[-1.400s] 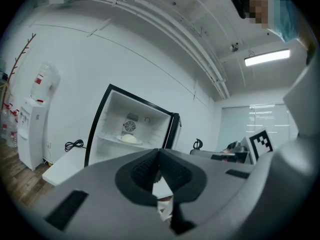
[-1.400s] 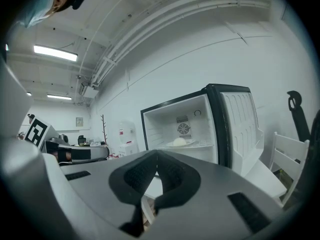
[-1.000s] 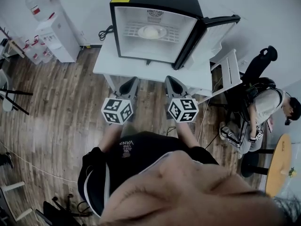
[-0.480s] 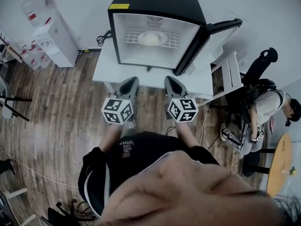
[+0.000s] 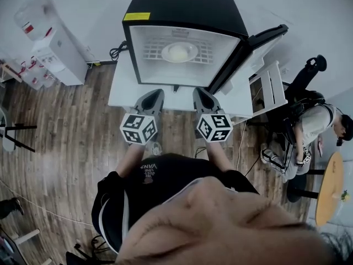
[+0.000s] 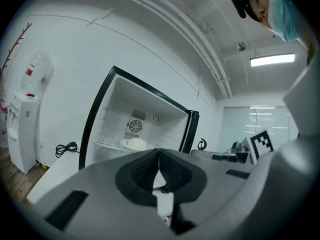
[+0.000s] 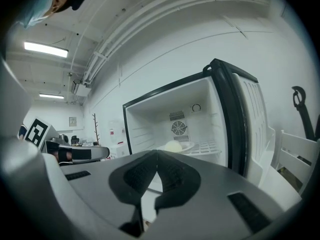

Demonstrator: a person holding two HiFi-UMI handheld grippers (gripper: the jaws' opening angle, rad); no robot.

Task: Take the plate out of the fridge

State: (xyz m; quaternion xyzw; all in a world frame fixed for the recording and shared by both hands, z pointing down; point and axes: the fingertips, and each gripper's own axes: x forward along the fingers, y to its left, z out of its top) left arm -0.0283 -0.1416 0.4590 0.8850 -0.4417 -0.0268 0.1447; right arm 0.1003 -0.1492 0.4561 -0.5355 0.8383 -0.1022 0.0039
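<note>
Wood floor (image 5: 71, 137) surrounds a white tabletop (image 5: 122, 84) at the top centre of the head view. The plate (image 5: 180, 52) lies flat on a wire shelf (image 5: 207, 51) in the upper centre of the frame. It is round, so it has no long axis, and a pale mound (image 5: 177, 51) sits on it. Around it stands the black fridge (image 5: 182, 7) on the tabletop, its door (image 5: 259, 40) swung open to the right. Just below, the left gripper (image 5: 156, 93) and right gripper (image 5: 197, 91) point at the opening, apart from the plate, each with jaws closed together on nothing.
</note>
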